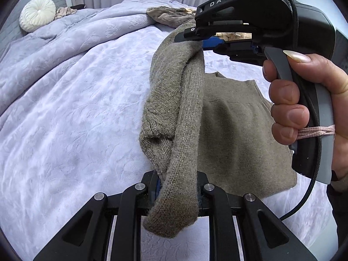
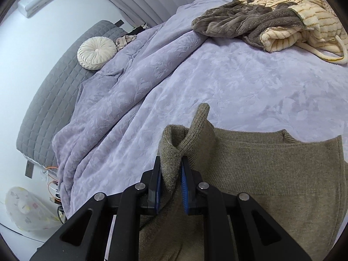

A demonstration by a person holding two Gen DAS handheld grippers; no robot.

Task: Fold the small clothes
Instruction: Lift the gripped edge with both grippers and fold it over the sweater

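A big purple blanket (image 2: 217, 82) is covering the bed, and a brown knit sweater (image 1: 235, 130) is lying on it – partly folded, not done. The left gripper (image 1: 177, 192) and right gripper (image 2: 170, 174) are each pinching one sleeve tight, lifting it – it is waiting to be laid across.

The sweater (image 1: 230, 130) is hiding the fingertips of the left gripper (image 1: 177, 193), so only the outer linkage is showing. In the right wrist view the bottom edge is cutting off the lower part of the sweater, and the folded knit is covering the inner faces of the right gripper (image 2: 171, 174). The right edge is cropping the striped fleece pile (image 2: 282, 15). The hand (image 1: 304, 100) is running out of frame at the right.
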